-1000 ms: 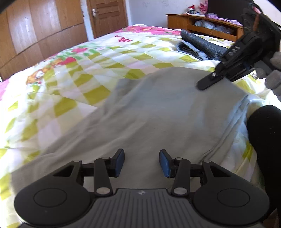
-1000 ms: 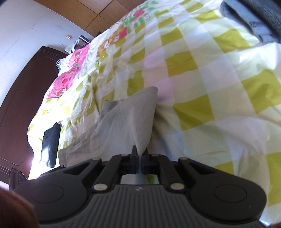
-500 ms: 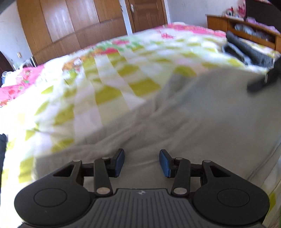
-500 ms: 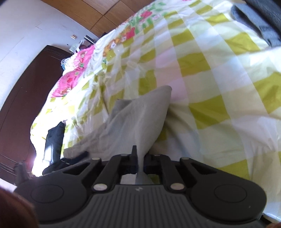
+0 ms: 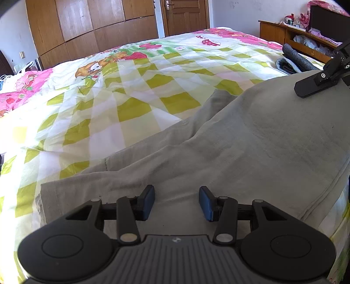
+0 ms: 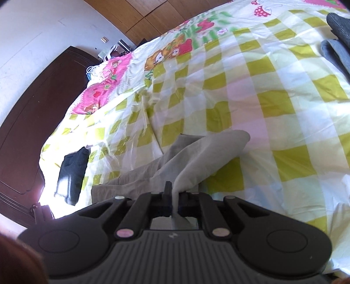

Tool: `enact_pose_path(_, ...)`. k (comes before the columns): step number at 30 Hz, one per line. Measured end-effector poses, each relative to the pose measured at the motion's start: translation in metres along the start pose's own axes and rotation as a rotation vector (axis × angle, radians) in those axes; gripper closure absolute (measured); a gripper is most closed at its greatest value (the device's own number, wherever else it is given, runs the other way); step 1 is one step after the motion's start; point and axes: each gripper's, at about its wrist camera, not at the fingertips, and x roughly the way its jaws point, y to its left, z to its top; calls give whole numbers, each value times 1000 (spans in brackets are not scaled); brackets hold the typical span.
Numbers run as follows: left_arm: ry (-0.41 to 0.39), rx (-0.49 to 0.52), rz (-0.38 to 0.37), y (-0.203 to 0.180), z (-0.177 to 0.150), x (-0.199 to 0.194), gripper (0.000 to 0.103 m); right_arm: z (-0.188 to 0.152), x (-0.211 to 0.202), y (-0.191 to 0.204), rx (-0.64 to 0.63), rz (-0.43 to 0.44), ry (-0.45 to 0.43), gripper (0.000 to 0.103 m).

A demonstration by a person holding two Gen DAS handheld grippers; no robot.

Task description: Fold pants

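Left wrist view, L to R: wooden wardrobe and door at the back wall, then the bed w/ yellow-green check sheet, cartoon print toward its far edge. Grey pants lie across the bed's near edge, hem end at the near left, bulk rising toward the right. Left gripper hovers over the pants, blue pads apart, nothing between them, released. Far right edge of bed: dark folded clothes, wooden shelf unit behind. Right gripper comes in at upper right, tip on the raised pants fabric.

Right wrist view, L to R: dark door, black garment at the bed's left edge, pants mid-frame. Right gripper is clenched on a fold of the pants; cloth pulled up from the sheet in a ridge running away from the jaws. Dark clothes at the far right corner.
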Motion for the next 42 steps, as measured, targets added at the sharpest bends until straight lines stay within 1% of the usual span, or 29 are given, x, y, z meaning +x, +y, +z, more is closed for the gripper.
enact_pose_path(10,-8,-14,-18,3,-2,-2,46,-2,7,19,-23,-51,4,97)
enact_pose_path(19,-11,-23,-30,5,-5,-5,46,-2,9,40,-61,-67,8,97)
enact_pose_path(24,-15,-26,-27,10,-8,-13,46,-2,16,59,-100,-62,13,97)
enact_pose_path(27,-26,-25,-10,20,-13,-26,45,-3,23,76,-144,-64,20,97)
enact_pose_path(31,-24,-41,43,45,-27,-48,45,-4,40,107,-216,-56,40,97)
enact_pose_path(35,-5,-87,91,69,-47,-60,45,-11,64,139,-306,-65,68,97)
enact_pose_path(38,16,-108,100,76,-58,-57,45,-22,89,164,-380,-95,107,97)
enact_pose_path(42,8,-120,85,79,-60,-55,45,-41,126,189,-469,-153,159,98)
